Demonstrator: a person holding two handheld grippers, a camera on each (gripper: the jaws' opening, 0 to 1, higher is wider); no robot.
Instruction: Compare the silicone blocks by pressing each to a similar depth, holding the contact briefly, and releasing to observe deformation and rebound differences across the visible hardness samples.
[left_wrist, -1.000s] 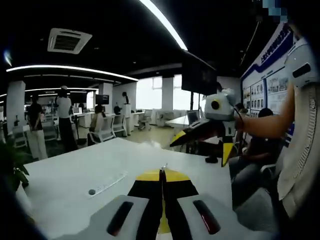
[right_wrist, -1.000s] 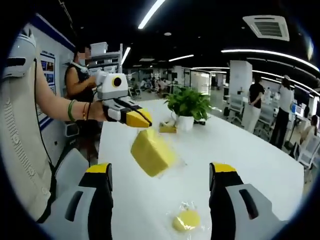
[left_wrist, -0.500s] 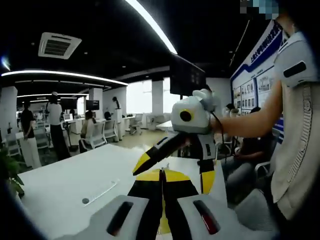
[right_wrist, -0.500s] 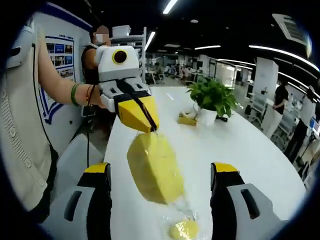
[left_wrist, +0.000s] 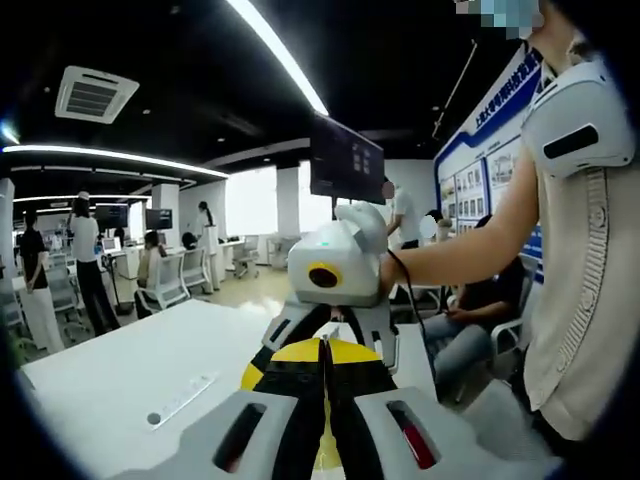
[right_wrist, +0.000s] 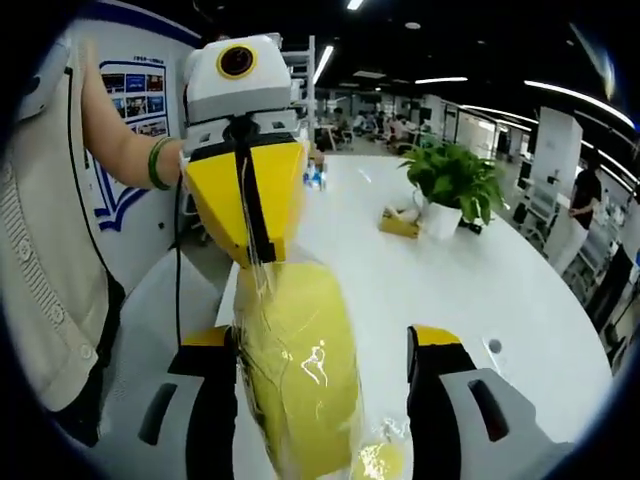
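The left hand-held gripper (right_wrist: 247, 255) has its jaws closed on the clear plastic wrap at the top of a large yellow silicone block in a transparent bag (right_wrist: 300, 365), so the block hangs below it, off the long white bench (right_wrist: 470, 290). The right hand-held gripper (right_wrist: 325, 400) stands wide open, and the hanging block sits between its two jaws, close to or touching the left jaw and apart from the right one. In the left gripper view the left hand-held gripper's own jaws (left_wrist: 324, 400) meet along a thin line, with the right hand-held gripper (left_wrist: 330, 335) just ahead of them.

The step in hand looks like the squeeze of this sample. To do it well, the block should be centred between the open jaws so both pads meet its broad faces squarely, not the loose bag. Closing slowly to a modest, repeatable depth, pausing, then opening fully would let the rebound be judged. The left grip on thin film seems the weak point: a pull sideways could tear or slip the wrap.

Below the right hand-held gripper, a small round yellow silicone piece in its own clear wrap (right_wrist: 378, 462) lies on the bench. Well beyond the grippers stand a green potted plant in a white pot (right_wrist: 452, 190) and a small yellow-brown object (right_wrist: 398, 224) beside it; neither obstructs the squeeze. The person's arm with a green wristband (right_wrist: 158, 163) reaches in at the left gripper's side.
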